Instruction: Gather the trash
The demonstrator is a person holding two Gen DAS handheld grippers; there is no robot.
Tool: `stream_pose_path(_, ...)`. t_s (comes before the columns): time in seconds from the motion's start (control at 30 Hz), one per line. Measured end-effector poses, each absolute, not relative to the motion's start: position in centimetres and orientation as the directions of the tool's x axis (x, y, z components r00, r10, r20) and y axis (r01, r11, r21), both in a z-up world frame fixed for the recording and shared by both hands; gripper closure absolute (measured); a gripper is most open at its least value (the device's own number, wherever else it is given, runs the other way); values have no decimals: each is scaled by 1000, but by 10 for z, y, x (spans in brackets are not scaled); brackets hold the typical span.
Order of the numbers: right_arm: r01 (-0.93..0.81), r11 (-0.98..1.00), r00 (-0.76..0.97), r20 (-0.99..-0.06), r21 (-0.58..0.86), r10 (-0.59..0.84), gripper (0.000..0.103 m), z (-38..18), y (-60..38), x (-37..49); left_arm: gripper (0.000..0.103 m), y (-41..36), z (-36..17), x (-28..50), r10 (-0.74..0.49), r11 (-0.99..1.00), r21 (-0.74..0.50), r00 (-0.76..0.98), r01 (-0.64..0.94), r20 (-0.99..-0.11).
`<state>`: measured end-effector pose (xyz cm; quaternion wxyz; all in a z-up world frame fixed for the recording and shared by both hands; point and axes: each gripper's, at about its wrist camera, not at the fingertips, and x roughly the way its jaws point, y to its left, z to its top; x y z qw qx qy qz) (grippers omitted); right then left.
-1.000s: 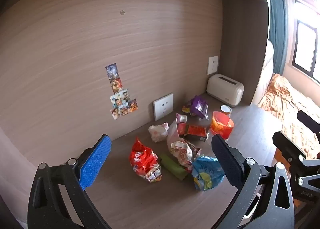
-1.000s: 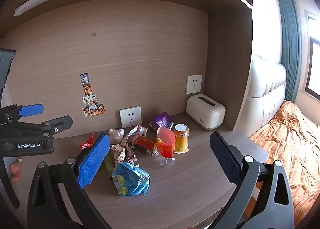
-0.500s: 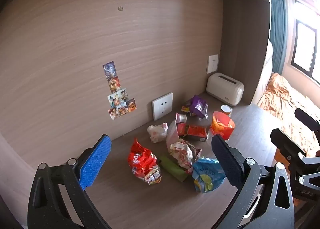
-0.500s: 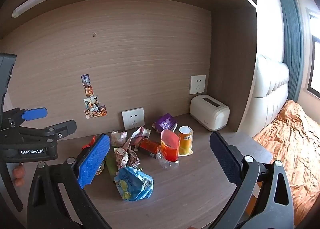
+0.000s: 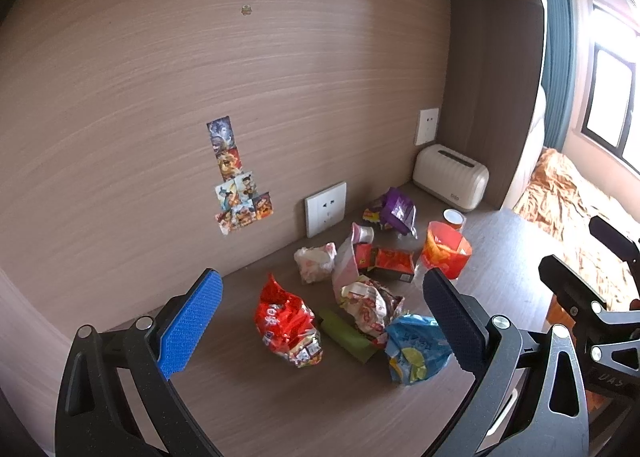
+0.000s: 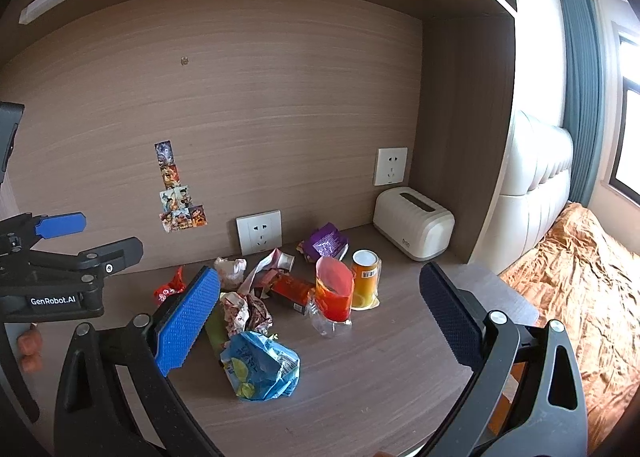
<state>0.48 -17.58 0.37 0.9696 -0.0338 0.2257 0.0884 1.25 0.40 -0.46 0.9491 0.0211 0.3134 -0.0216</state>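
Observation:
Trash lies in a heap on the wooden desk (image 5: 280, 409). In the left wrist view I see a red snack bag (image 5: 290, 323), a blue bag (image 5: 416, 347), a crumpled wrapper (image 5: 370, 303), a green strip (image 5: 346, 333), a red box (image 5: 386, 263), a white wad (image 5: 316, 261), a purple bag (image 5: 396, 211) and an orange-red pouch (image 5: 446, 249). The right wrist view shows the blue bag (image 6: 262, 367), the pouch (image 6: 334, 289) and a yellow can (image 6: 365, 277). My left gripper (image 5: 320, 329) is open above the heap. My right gripper (image 6: 320, 321) is open, held back from it.
A cream toaster (image 5: 450, 177) stands at the desk's back right corner, also in the right wrist view (image 6: 414, 223). Wall sockets (image 5: 325, 209) and stickers (image 5: 236, 177) are on the back panel. A bed with an orange cover (image 6: 580, 277) lies to the right.
Both grippers have drifted slightly; the heap sits a little lower and nearer in the right wrist view. Nothing was grasped and the trash has not moved.

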Motion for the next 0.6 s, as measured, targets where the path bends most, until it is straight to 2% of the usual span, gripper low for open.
stream_pose_path(0.6,-186,982,876,-454,-13,160,4,2,-177,5,5,0,-1,13,-39,997,28,800,70,-599)
